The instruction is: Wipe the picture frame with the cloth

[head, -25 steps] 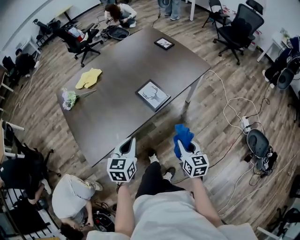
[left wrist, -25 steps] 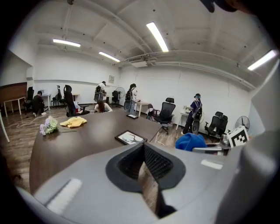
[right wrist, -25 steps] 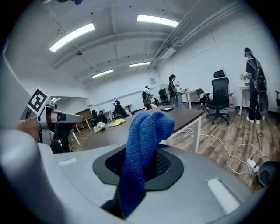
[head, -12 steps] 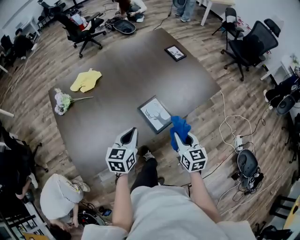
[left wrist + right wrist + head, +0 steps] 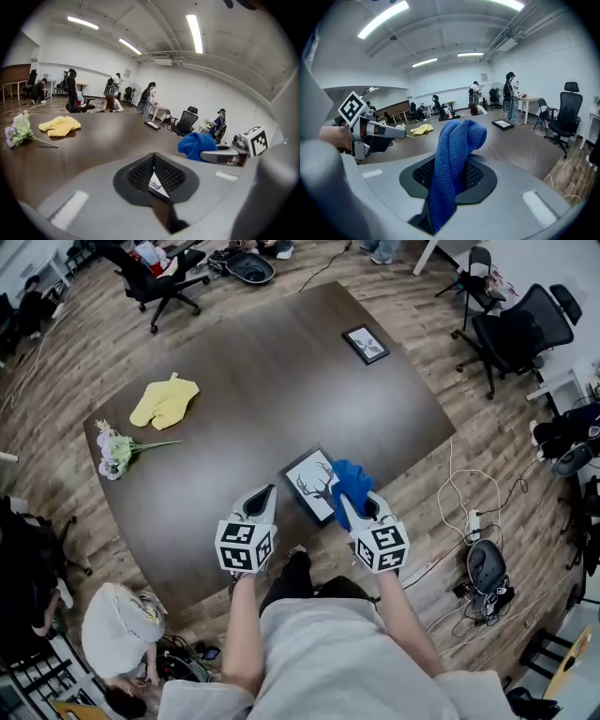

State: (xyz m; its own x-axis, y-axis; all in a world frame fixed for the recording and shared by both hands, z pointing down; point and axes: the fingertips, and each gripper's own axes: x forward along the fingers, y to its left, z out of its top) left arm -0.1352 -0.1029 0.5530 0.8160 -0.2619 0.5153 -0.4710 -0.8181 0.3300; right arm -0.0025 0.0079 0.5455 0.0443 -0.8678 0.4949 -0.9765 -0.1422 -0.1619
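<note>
Gripping a blue cloth point(image 5: 351, 480) tight between its jaws, the right gripper point(image 5: 364, 514) is hanging over the near edge of the dark table point(image 5: 281, 381). From the head view the cloth is covering the right side of the picture frame point(image 5: 311, 486); whether it is touching it is unclear. The frame is lying flat near that edge. The left gripper point(image 5: 260, 498) is hovering just left of it, jaws pressed together and empty. Farther back are lying a yellow rag point(image 5: 164, 401), some flowers point(image 5: 116, 448) and a smaller frame point(image 5: 366, 343).
</note>
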